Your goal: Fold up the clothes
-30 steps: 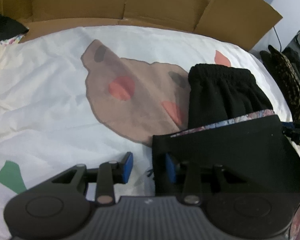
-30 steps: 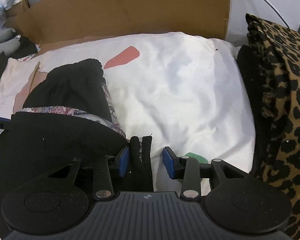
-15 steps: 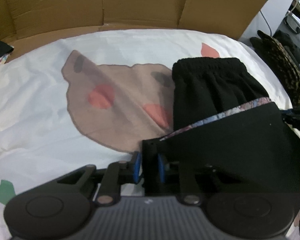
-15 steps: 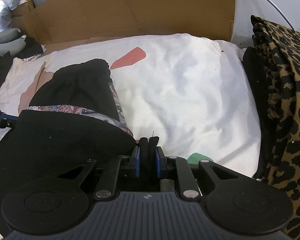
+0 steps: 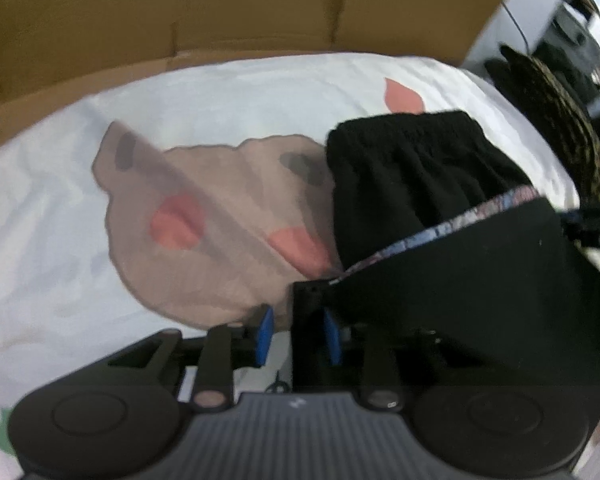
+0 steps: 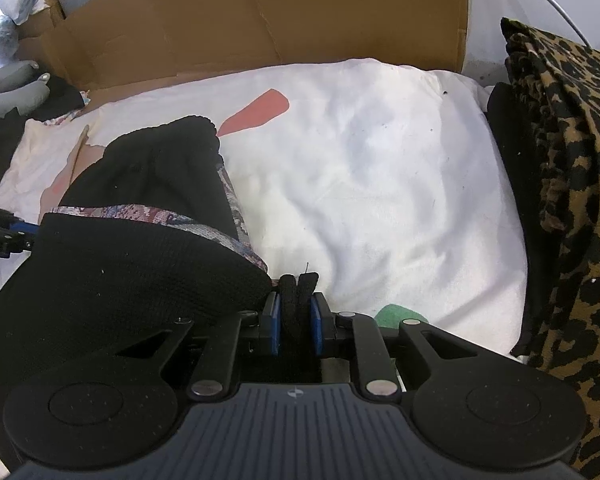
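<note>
A black garment point(image 5: 412, 184) with a patterned inner band lies on the white printed sheet point(image 5: 60, 216), its near half raised and folded over. In the left wrist view my left gripper point(image 5: 298, 332) stands open. The garment's near left corner point(image 5: 308, 308) hangs between the blue pads point(image 5: 265, 332), touching the right one, with a gap on the left. In the right wrist view the same garment point(image 6: 140, 280) fills the left side. My right gripper point(image 6: 296, 320) is shut on its bunched black right edge point(image 6: 298, 292).
Cardboard walls point(image 6: 260, 20) stand along the far edge of the sheet point(image 6: 380, 168). A leopard-print fabric pile point(image 6: 572, 160) over dark cloth borders the right side. Grey and dark items point(image 6: 12, 92) sit at the far left. The left wrist view is blurred.
Both grippers shut on the garment's near edge half a second ago. Since then the left one has spread its fingers again, while the right stays shut and has lifted slightly.
</note>
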A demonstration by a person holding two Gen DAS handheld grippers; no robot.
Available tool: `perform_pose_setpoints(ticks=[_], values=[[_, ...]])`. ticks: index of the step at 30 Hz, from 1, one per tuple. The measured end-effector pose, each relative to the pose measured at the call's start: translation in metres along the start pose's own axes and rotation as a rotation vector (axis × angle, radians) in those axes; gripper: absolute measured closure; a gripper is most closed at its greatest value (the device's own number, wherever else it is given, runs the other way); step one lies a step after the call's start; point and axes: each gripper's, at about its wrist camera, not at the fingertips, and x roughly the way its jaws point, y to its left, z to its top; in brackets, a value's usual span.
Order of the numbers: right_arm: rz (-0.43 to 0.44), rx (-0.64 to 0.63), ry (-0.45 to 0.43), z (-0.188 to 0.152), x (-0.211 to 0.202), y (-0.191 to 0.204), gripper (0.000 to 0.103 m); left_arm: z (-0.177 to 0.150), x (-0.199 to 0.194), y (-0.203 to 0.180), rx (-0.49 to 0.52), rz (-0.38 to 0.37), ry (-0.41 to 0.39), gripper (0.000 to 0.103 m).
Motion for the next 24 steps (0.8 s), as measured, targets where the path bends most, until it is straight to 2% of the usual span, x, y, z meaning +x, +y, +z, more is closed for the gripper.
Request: perform_pose_setpoints(ticks=[1, 3, 6, 15, 20, 24], values=[[-0.004, -0.006, -0.001, 0.0, 0.0, 0.001, 0.088, 0.0, 0.0, -0.003, 0.021, 0.007, -0.001, 0.073], [-0.013, -0.02, -0.004, -0.001, 0.0, 0.003, 0.088, -0.001, 0.0, -0.005, 0.035, 0.003, -0.002, 0.086], [-0.019, -0.026, -0.007, -0.001, 0.0, 0.004, 0.089, 0.0, 0.001, -0.005, -0.005, -0.014, 0.003, 0.091], [-0.021, 0.009, -0.019, 0.002, -0.008, 0.003, 0.095, -0.001, -0.017, -0.007, -0.025, -0.01, -0.035, 0.098], [-0.039, 0.01, -0.069, 0.008, -0.031, 0.003, 0.095, 0.004, -0.036, -0.014, -0.007, 0.004, -0.076, 0.098], [-0.05, 0.04, -0.11, 0.012, -0.048, -0.003, 0.095, 0.006, -0.048, -0.012, -0.036, 0.032, -0.103, 0.098]])
